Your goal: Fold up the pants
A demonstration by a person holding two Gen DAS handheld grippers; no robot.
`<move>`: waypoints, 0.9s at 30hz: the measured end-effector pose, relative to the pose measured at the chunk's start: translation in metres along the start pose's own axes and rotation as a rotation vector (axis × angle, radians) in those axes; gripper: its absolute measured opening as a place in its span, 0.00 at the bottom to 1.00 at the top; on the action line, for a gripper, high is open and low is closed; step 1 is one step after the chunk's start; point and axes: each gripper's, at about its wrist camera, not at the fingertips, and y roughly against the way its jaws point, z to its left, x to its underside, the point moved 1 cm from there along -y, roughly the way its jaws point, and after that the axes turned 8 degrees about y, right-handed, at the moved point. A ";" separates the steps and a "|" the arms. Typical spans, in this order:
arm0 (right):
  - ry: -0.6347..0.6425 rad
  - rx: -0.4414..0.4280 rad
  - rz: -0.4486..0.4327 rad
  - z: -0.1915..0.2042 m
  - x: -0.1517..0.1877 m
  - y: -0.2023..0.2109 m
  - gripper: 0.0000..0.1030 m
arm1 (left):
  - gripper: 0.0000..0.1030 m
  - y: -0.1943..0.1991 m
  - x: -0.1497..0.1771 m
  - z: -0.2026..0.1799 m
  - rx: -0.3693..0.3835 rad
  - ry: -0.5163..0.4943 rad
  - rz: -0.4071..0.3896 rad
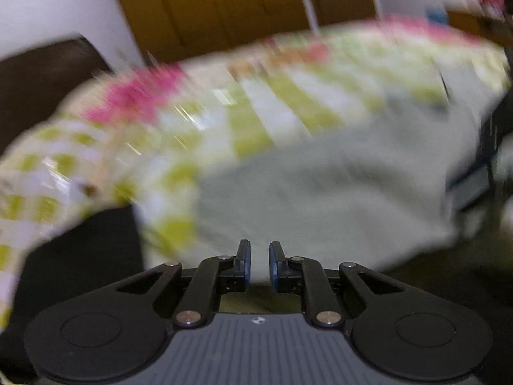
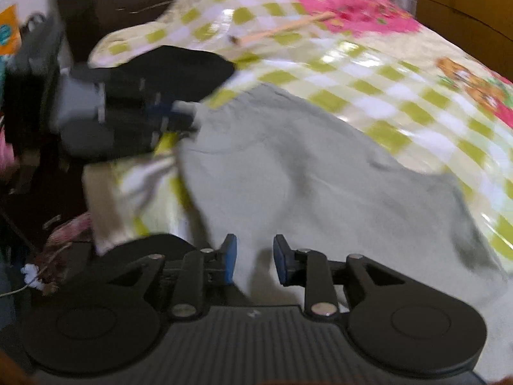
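While your right gripper [image 2: 255,258] hangs just over the near edge of the pants [image 2: 304,186], its jaws stand partly apart with grey cloth showing between the blue pads but nothing pinched. Those pants lie spread on the checked tablecloth [image 2: 400,89] covering the table, their long axis running from the near right edge away toward the far left corner. Your left gripper [image 1: 259,264] sits at that far left corner of the pants; from its own blurred view the jaws are narrow with a small gap, and the cloth begins just past the tips. Whether it has hold of fabric, the right view is too smeared to tell. Judging by this, each gripper is nearest its own end, so the fold likely turns on gripping both ends. Beyond the pants, a wooden stick [image 2: 285,29] rests on the tablecloth.
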 end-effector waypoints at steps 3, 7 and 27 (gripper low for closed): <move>-0.090 0.068 0.006 -0.029 0.018 0.018 0.26 | 0.20 -0.020 0.007 -0.014 0.017 -0.030 0.081; -0.245 0.159 -0.011 -0.074 0.047 0.055 0.31 | 0.22 0.000 -0.017 -0.022 0.007 -0.027 0.020; -0.937 0.487 0.009 -0.344 0.099 0.052 0.41 | 0.35 -0.049 -0.103 -0.215 0.471 -0.094 -0.017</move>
